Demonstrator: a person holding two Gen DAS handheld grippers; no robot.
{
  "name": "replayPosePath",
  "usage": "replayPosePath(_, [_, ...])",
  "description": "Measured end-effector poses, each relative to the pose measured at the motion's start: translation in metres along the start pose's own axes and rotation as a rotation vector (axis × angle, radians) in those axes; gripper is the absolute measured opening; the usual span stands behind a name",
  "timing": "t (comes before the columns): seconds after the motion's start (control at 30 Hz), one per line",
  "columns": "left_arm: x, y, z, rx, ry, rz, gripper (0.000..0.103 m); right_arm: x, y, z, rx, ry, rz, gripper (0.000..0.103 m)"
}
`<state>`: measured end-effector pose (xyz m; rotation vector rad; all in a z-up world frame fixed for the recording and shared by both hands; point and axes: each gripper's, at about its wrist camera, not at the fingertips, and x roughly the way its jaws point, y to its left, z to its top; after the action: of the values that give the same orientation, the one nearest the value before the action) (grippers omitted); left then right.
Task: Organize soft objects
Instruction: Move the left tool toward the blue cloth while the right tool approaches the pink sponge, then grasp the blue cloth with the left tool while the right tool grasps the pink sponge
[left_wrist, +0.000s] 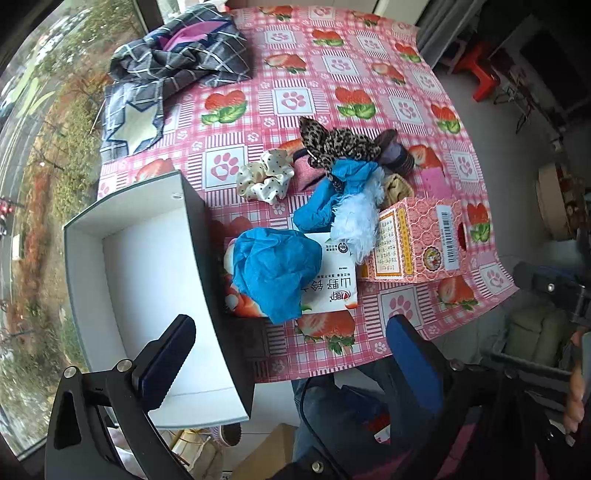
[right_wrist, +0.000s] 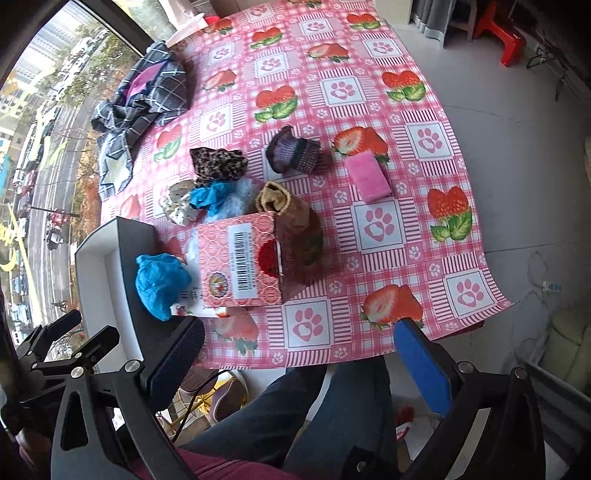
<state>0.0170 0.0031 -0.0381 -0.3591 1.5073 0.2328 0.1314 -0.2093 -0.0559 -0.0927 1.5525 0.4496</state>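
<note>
An empty white box (left_wrist: 140, 266) with dark outer walls stands at the table's near left; it also shows in the right wrist view (right_wrist: 110, 266). Beside it lie a crumpled blue cloth (left_wrist: 275, 269) on a tissue pack (left_wrist: 332, 291), a second blue cloth (left_wrist: 328, 195), a white fluffy piece (left_wrist: 360, 221), a dotted cream scrunchie (left_wrist: 266, 177), a leopard scrunchie (left_wrist: 332, 146), a purple knit piece (right_wrist: 295, 149) and a pink sponge (right_wrist: 369, 177). My left gripper (left_wrist: 291, 343) is open and empty at the table's near edge. My right gripper (right_wrist: 299, 347) is open and empty, off the near edge.
A pink patterned carton (left_wrist: 417, 240) stands right of the tissue pack; a brown-yellow cloth (right_wrist: 291, 218) lies behind it. A plaid cloth (left_wrist: 173, 70) is heaped at the far left by the window. The strawberry tablecloth (right_wrist: 388, 236) covers the table. Red stools (right_wrist: 506, 33) stand beyond.
</note>
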Motion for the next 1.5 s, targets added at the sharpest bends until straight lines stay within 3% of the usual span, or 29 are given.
replayPosePath(0.13, [0.016, -0.003, 0.004, 0.021, -0.004, -0.011, 0.103, 0.006, -0.005, -0.001, 0.009, 0.012, -0.008, 0.103])
replayPosePath(0.43, [0.047, -0.007, 0.012, 0.07, -0.034, 0.058, 0.103, 0.015, -0.018, 0.003, 0.021, 0.006, -0.039, 0.103])
replayPosePath(0.83, [0.077, -0.013, 0.023, 0.111, -0.042, 0.105, 0.103, 0.031, -0.056, 0.036, 0.072, -0.002, -0.055, 0.103])
replayPosePath(1.03, [0.088, -0.021, 0.027, 0.144, -0.04, 0.129, 0.103, 0.064, -0.07, 0.07, 0.029, 0.052, -0.105, 0.103])
replayPosePath(1.5, [0.118, -0.012, 0.047, 0.043, 0.017, 0.166, 0.103, 0.169, -0.07, 0.142, -0.167, 0.092, -0.227, 0.103])
